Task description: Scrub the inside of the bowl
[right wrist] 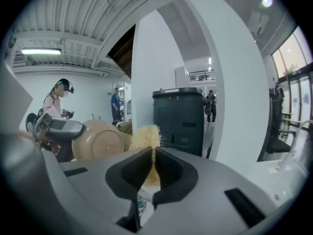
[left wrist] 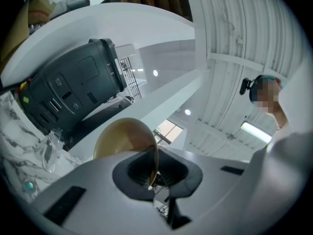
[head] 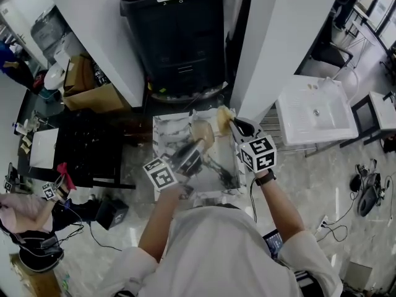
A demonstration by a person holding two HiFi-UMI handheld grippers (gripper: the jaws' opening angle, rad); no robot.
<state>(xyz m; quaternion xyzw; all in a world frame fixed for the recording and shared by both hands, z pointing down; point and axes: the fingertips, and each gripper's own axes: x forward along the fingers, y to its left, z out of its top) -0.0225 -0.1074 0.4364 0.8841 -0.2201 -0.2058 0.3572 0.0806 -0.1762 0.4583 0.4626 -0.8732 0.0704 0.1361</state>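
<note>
Over a small marble-patterned table (head: 166,129) I hold a tan bowl (head: 202,133) up on its side. My left gripper (head: 193,151) is shut on the bowl's rim (left wrist: 154,166), and the brownish bowl (left wrist: 124,138) fills the middle of the left gripper view. My right gripper (head: 234,126) is shut on a pale fibrous scrubber (head: 224,120), which sits just right of the bowl. In the right gripper view the scrubber (right wrist: 145,140) pokes out above the jaws, with the bowl's outer base (right wrist: 100,141) to its left and the left gripper (right wrist: 57,129) beyond it.
A large dark wheeled bin (head: 176,36) stands behind the table between white pillars (head: 288,36). A white basin (head: 315,111) sits to the right. A cardboard box (head: 90,85) and a black table (head: 86,147) lie to the left. Cables trail on the floor (head: 346,215). People stand in the distance (right wrist: 57,102).
</note>
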